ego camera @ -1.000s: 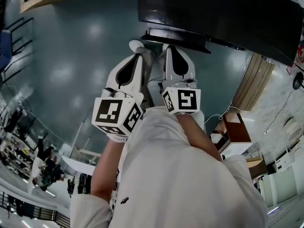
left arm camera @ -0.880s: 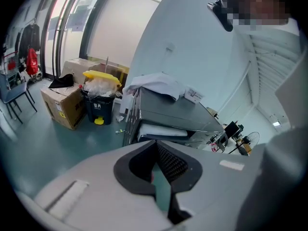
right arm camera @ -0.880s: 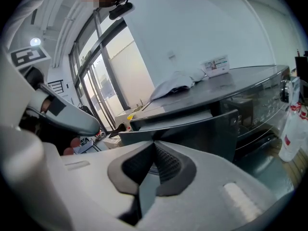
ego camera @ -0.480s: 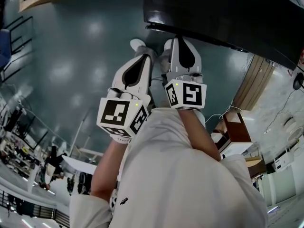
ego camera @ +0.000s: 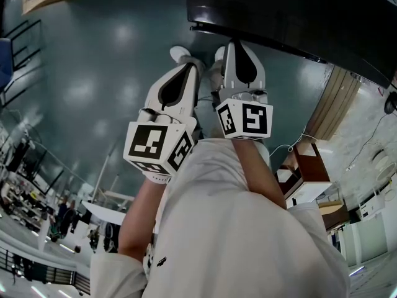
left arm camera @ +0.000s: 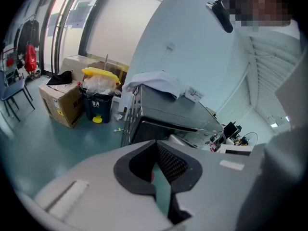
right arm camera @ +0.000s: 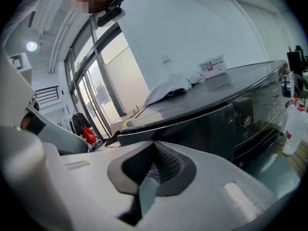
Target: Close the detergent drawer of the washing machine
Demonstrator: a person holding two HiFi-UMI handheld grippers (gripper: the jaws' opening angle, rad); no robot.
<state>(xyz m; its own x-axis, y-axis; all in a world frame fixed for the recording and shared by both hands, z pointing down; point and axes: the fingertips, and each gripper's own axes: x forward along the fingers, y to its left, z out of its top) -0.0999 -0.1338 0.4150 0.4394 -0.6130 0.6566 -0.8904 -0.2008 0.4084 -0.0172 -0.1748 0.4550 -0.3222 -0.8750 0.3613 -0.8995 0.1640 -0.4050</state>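
Note:
The dark washing machine (ego camera: 298,17) fills the top of the head view, and its detergent drawer (ego camera: 214,28) lies level with the front, nothing jutting out. My right gripper (ego camera: 237,43) points at that front edge, jaws shut on nothing; whether it touches is hidden. My left gripper (ego camera: 185,70) is beside it on the left, a little further back, also shut and empty. The left gripper view shows the washing machine (left arm camera: 168,114) beyond the left gripper (left arm camera: 156,170). In the right gripper view the washing machine (right arm camera: 231,114) stands close behind the right gripper (right arm camera: 153,165).
A white cloth (left arm camera: 154,83) and a small label lie on the machine's top. A cardboard box (left arm camera: 60,102) and a black bin with a yellow lid (left arm camera: 98,97) stand on the floor beside it. A wooden cabinet (ego camera: 310,166) is at the right.
The drawer that stuck out of the machine's front a second ago now sits flush. Both grippers have moved forward towards the machine, the right one leading.

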